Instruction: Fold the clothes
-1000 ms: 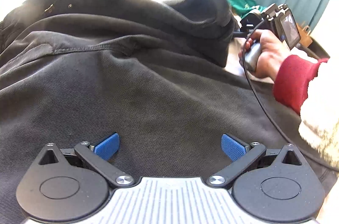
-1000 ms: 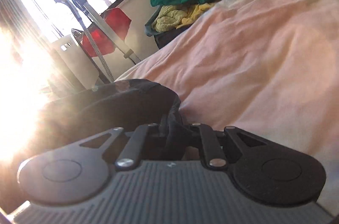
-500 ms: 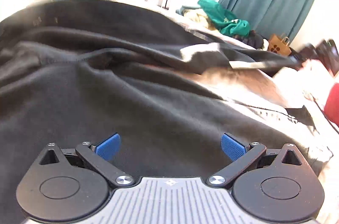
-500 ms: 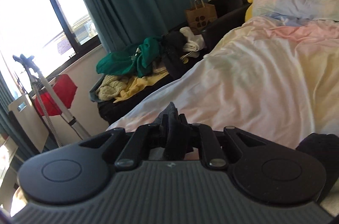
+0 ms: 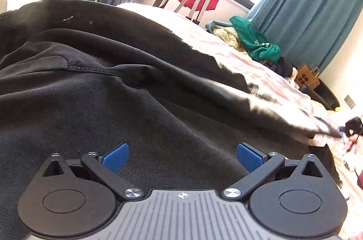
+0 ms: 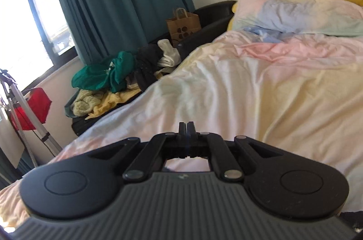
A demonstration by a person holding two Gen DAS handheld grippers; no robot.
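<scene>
Left gripper (image 5: 181, 156) is sitting wide open right over the black jacket (image 5: 113, 92) that's spread out on the bed (image 6: 249, 81), while the right gripper (image 6: 187, 126) has its fingers pinched together with nothing visible between them.

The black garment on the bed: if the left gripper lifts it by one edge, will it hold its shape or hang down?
The black garment lies in soft folds and creases, so it would probably droop. Its thick seam and twill weave suggest fairly heavy cloth, likely to drag on the bedsheet. The open left gripper might pinch several layers.
</scene>
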